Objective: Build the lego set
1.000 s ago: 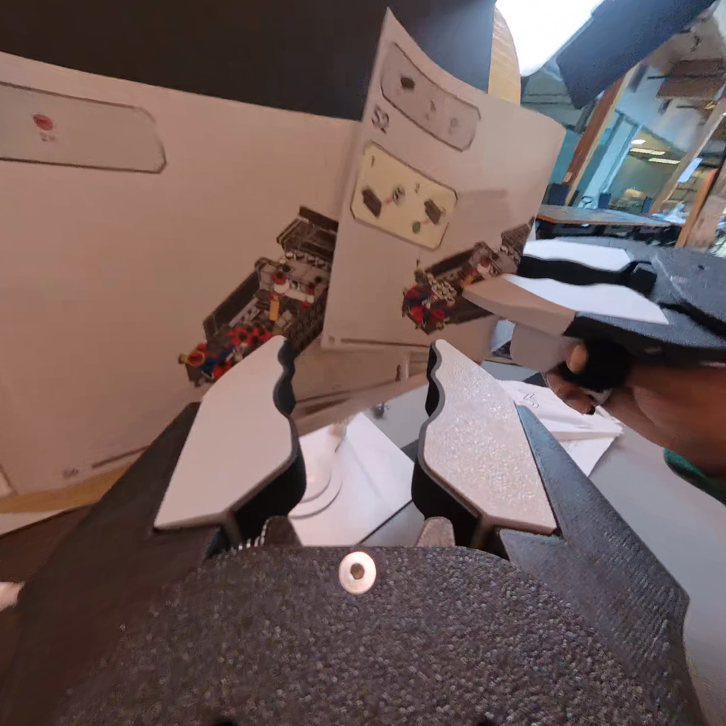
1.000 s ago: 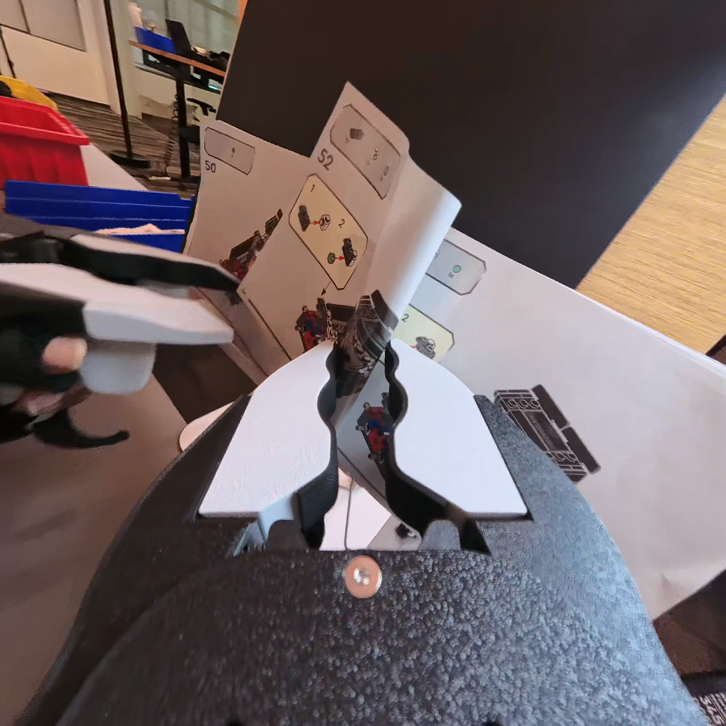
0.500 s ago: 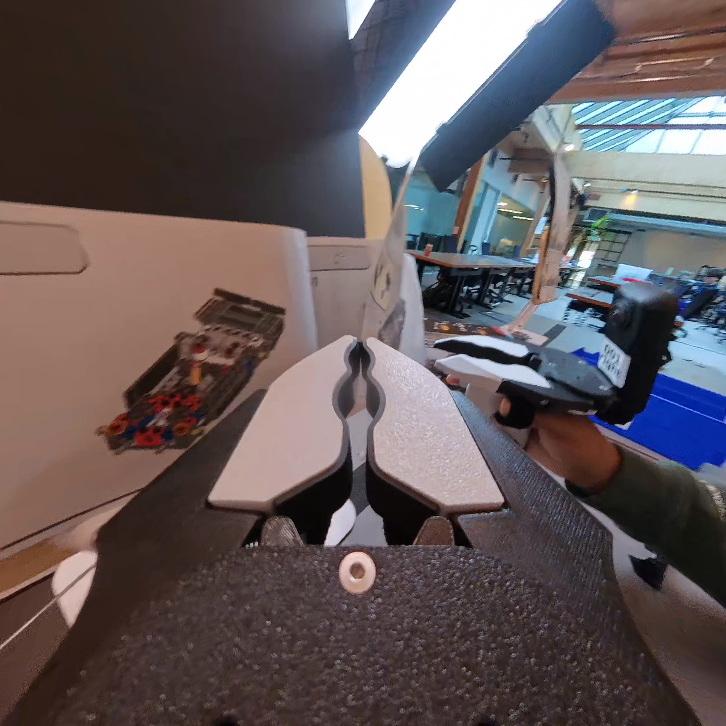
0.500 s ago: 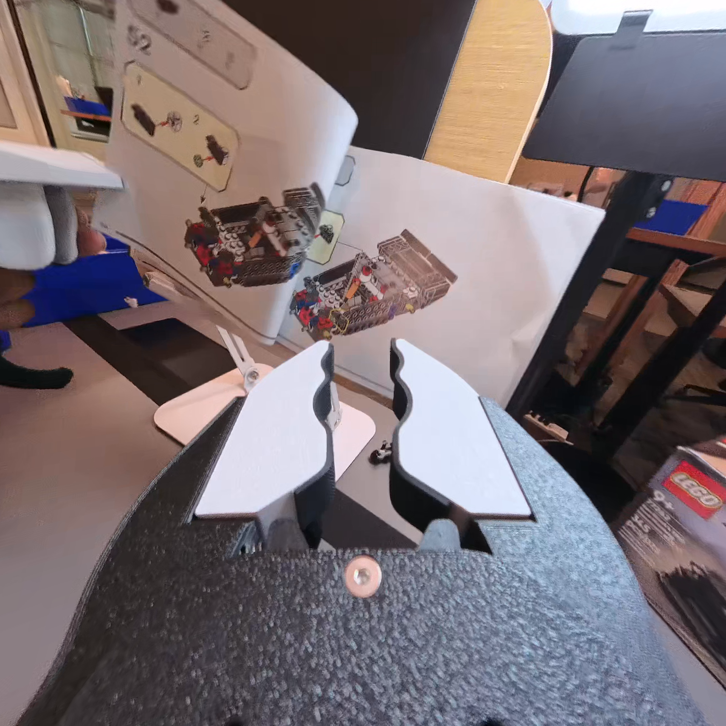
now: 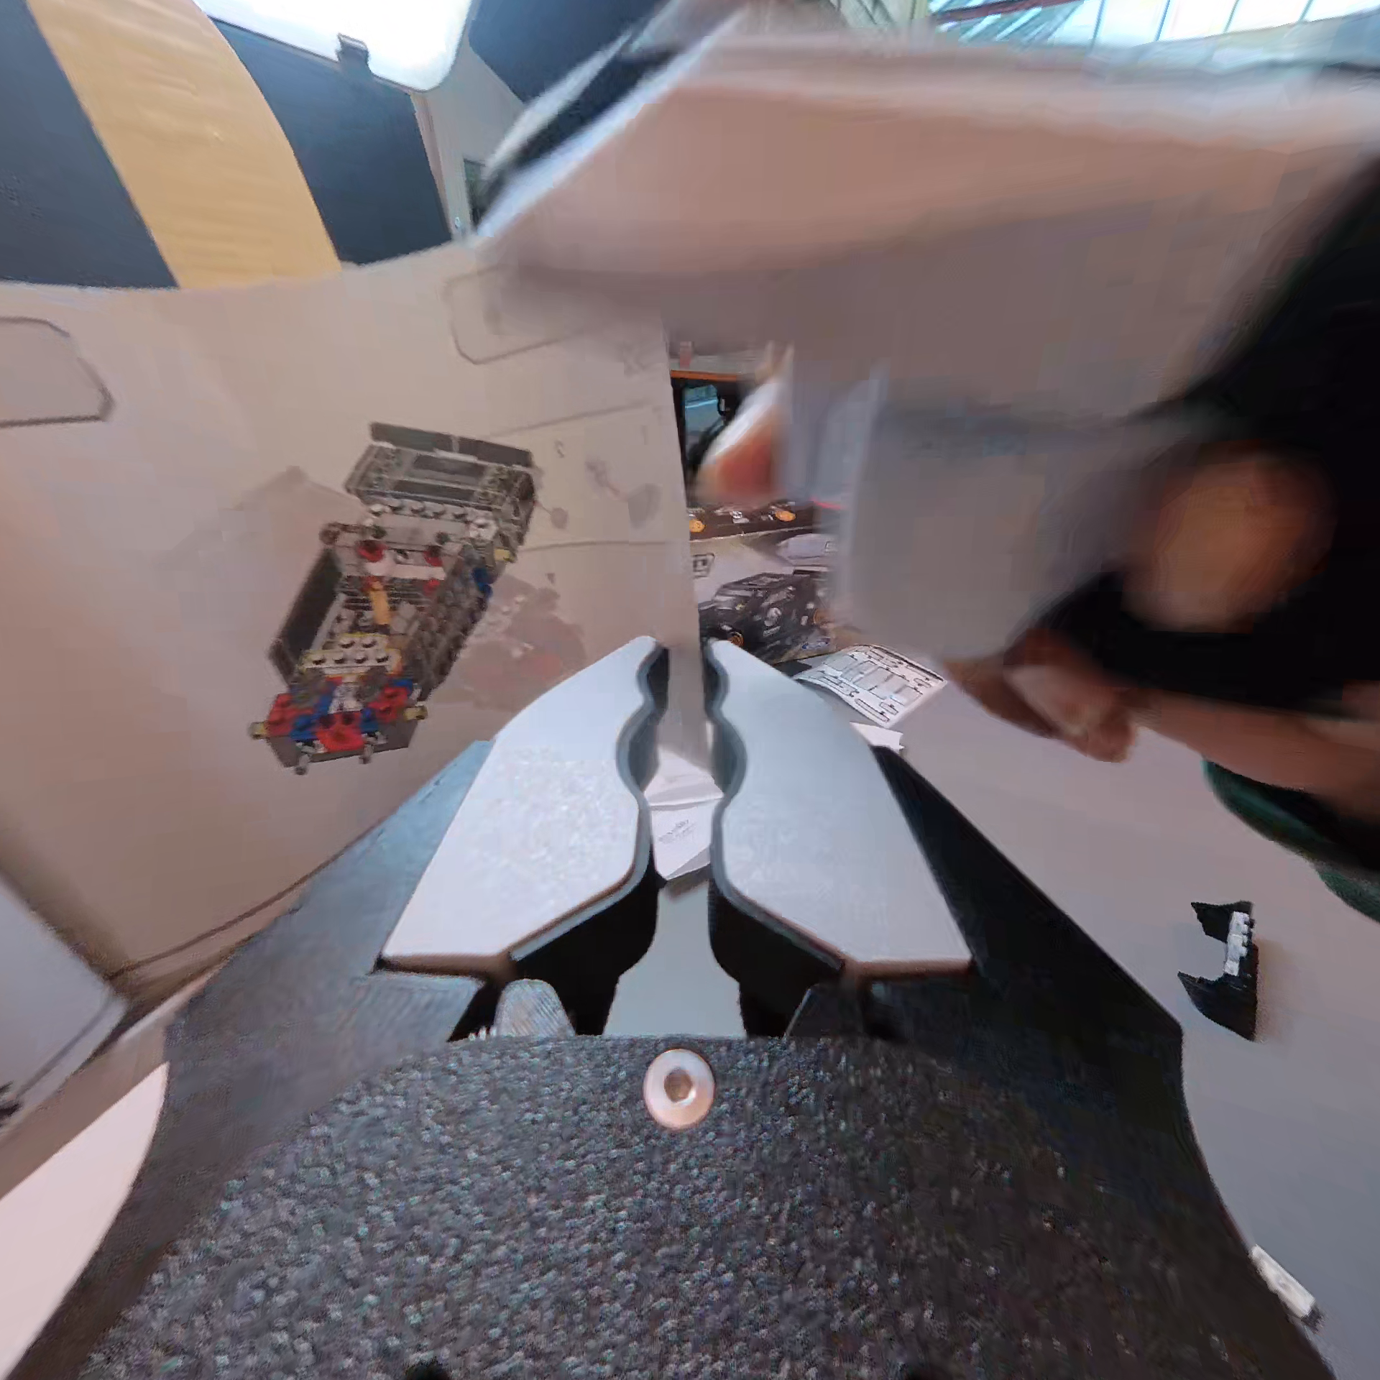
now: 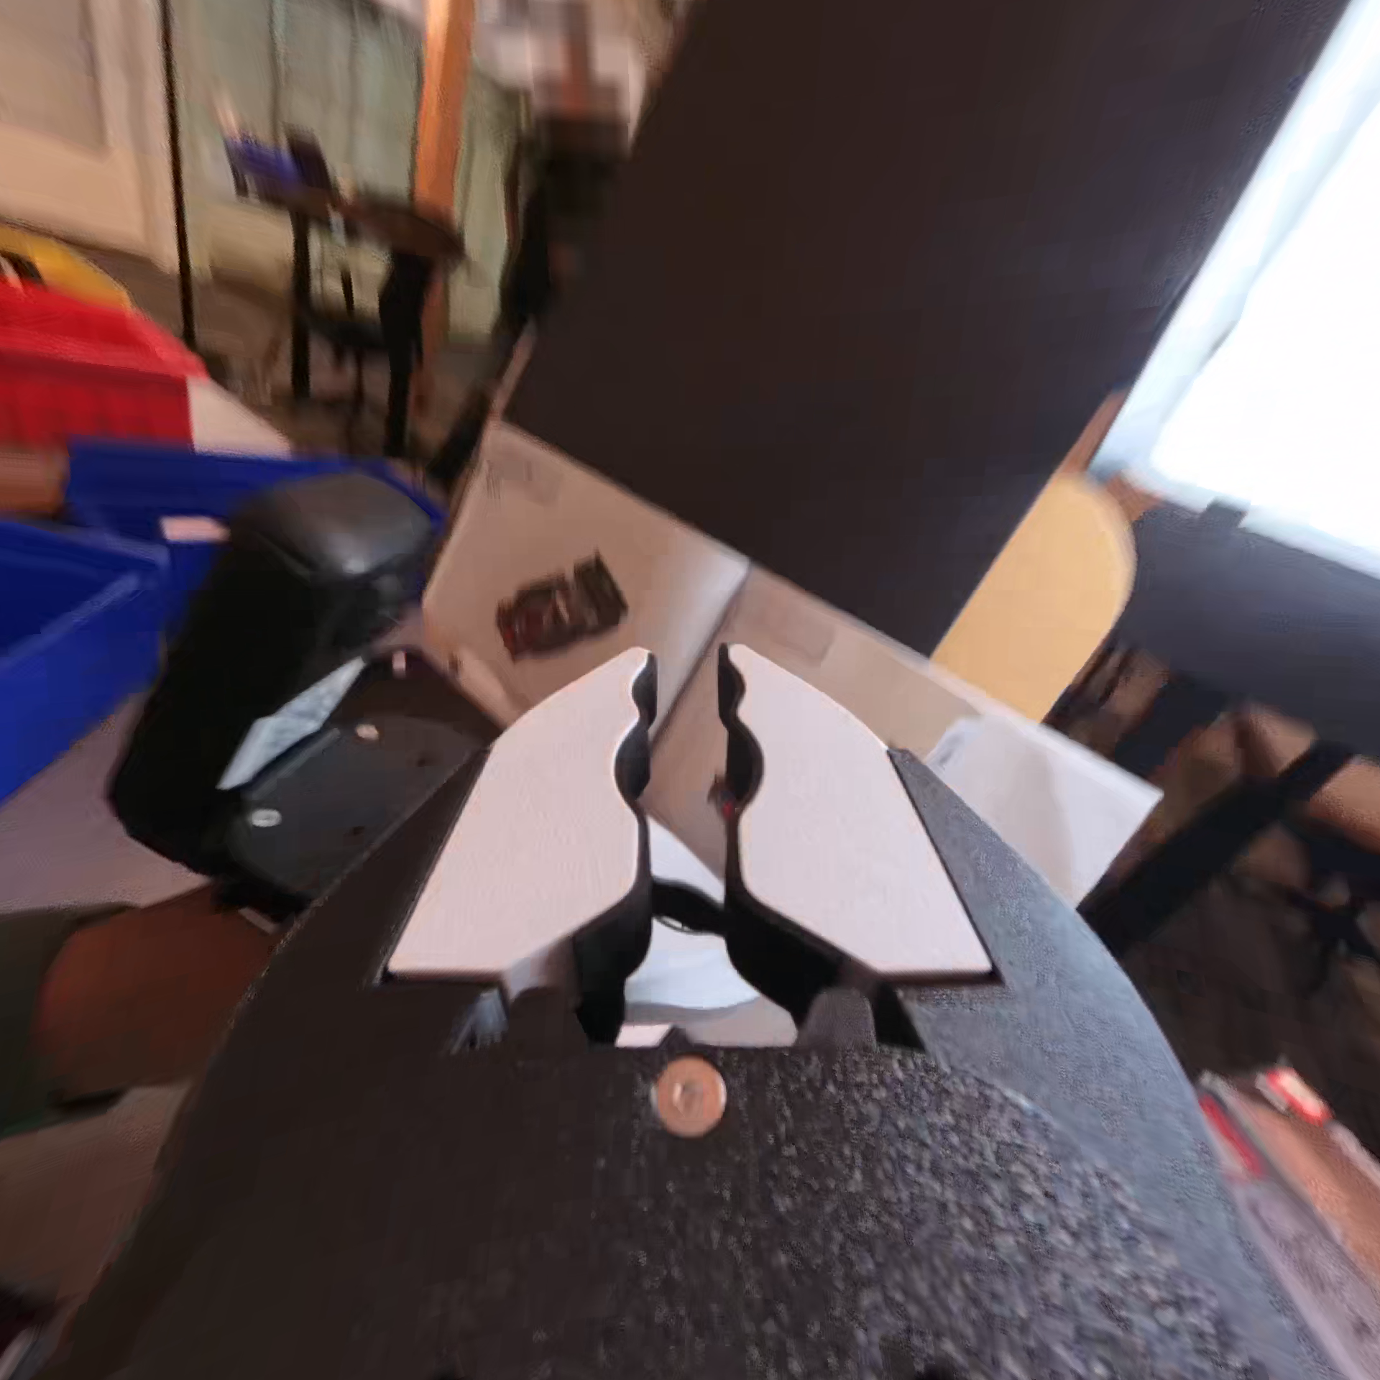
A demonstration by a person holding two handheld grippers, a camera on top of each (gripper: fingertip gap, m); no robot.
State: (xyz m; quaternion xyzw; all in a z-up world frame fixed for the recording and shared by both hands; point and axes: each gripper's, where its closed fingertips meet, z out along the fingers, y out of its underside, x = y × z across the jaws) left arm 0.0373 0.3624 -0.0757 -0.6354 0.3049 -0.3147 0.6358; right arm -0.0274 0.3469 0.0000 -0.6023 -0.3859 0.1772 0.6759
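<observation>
Pinching instruction booklet point(image 5: 224, 560) page edge: left gripper point(image 5: 681, 657) | right gripper point(image 6: 687, 657) narrowly parted, empty | build unfinished (loose black piece point(image 5: 1225, 963) right of booklet)

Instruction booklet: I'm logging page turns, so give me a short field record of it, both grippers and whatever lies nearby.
booklet page: upright, shows a drawing of a part-built car
left gripper: jaws closed on the page's right edge
right gripper: jaws apart, holding nothing
Lego box: on the table beyond the page's edge
black piece: loose on the table, right of the left gripper
image quality: both views motion-blurred
</observation>
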